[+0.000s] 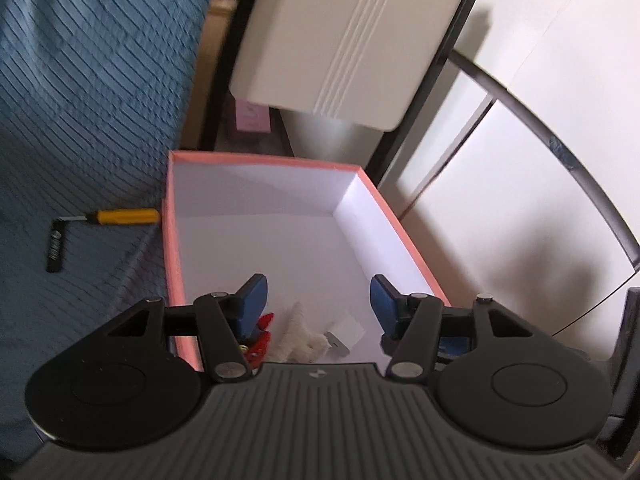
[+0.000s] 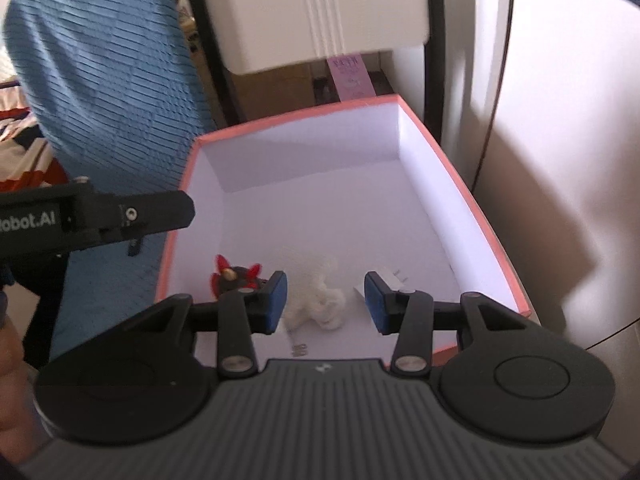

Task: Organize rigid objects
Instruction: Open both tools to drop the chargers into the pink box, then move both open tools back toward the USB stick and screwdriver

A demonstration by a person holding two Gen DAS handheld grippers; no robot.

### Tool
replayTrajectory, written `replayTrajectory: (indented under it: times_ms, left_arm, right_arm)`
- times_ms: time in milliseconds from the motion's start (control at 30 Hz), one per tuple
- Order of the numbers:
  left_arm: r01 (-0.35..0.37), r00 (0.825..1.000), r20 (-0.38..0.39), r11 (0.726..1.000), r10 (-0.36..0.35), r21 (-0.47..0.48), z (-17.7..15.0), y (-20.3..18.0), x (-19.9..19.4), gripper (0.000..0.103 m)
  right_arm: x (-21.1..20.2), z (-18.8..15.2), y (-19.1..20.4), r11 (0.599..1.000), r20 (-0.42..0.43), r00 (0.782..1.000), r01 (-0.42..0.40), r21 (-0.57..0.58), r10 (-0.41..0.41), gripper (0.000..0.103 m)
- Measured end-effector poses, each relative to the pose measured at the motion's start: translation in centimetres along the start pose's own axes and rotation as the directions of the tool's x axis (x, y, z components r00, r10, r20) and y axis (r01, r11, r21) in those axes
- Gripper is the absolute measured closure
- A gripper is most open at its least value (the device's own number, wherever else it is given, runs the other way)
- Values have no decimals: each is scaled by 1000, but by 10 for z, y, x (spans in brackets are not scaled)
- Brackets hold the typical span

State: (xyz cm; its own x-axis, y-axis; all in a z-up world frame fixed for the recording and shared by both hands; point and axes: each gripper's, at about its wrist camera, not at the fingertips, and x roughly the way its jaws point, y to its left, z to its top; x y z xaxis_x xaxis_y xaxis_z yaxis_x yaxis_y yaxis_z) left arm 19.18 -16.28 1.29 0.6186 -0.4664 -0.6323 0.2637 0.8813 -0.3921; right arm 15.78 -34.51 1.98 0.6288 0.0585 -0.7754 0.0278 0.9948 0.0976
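Presently both hand-held grippers, left (image 1: 318, 300) and right (image 2: 326, 300), hang partly open and empty over the pink box (image 2: 486, 220). Inside lie a red-and-black toy (image 2: 234, 276), a white lump (image 2: 318, 300) and a white plug (image 2: 386, 276). The yellow-handled tool (image 1: 124, 216) remains outside on the blue cover (image 1: 80, 100); reaching sideways risks clipping the box wall.

Ahead of the grippers stands a cream-white ribbed plastic chair back (image 1: 352, 36) on a black metal frame (image 1: 424, 92), and to their left spreads a blue ribbed quilted cloth (image 1: 80, 92). To the right rise pale white cabinet panels (image 1: 532, 184), sunlit and crossed by soft shadows. A small lilac paper card (image 2: 352, 76) shows beneath the chair.
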Motion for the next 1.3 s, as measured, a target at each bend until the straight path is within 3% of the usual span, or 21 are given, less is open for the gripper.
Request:
replayTrajectory:
  times_ms: [200,400,833,1300]
  left_arm:
    - [-37,995,89,999,37,0,-6,17,-47,40]
    - [-68,985,159,998,68,-4,-13,31,-89,40]
    - [-135,973,185,990,140,-40,-59,71,-143,40]
    - [-202,965,142,972,219,-123,-104,133,-203,40]
  right_arm:
    - [-36,-2,16,999,136,990,-35,-2,35,57]
    - [-57,-10,39,997,192,980,-46,-62,57,57]
    - [-76,-51,80,986,138,985,-89,-141,108,57]
    - [-88,-83,137,972,80,987,-124,-198,142,57]
